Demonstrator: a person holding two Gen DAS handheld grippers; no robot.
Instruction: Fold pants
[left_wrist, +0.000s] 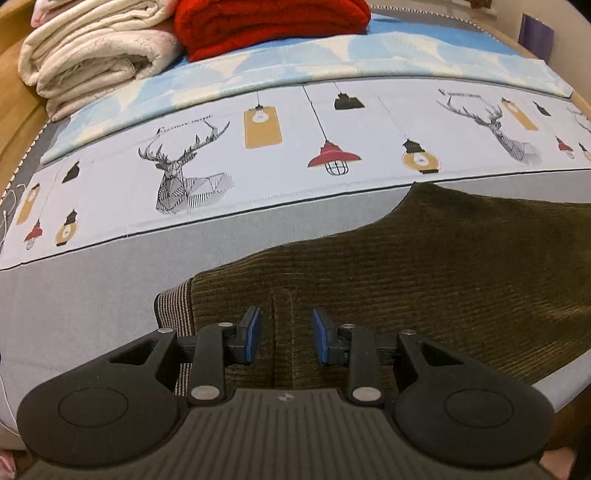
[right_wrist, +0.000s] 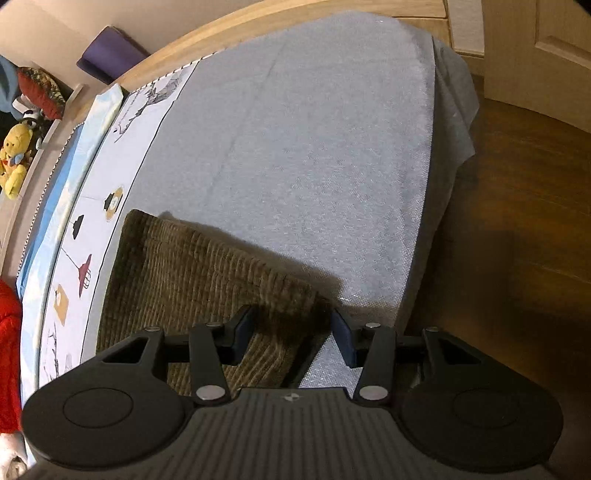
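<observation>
Corduroy pants (left_wrist: 406, 266) lie flat near the bed's (right_wrist: 314, 147) front edge. Your left gripper (left_wrist: 287, 335) and right gripper (right_wrist: 295, 334) both gape empty; pinch both layers.

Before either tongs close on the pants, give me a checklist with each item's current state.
1. Left tongs open: ok.
2. Right tongs open: ok.
3. Left tongs over the pants near the striped waistband: ok.
4. Right tongs straddle the pants' edge: ok.
5. Fabric between the pads, ready to pinch: cannot tell.
6. Pants flat on the grey sheet: ok.
</observation>
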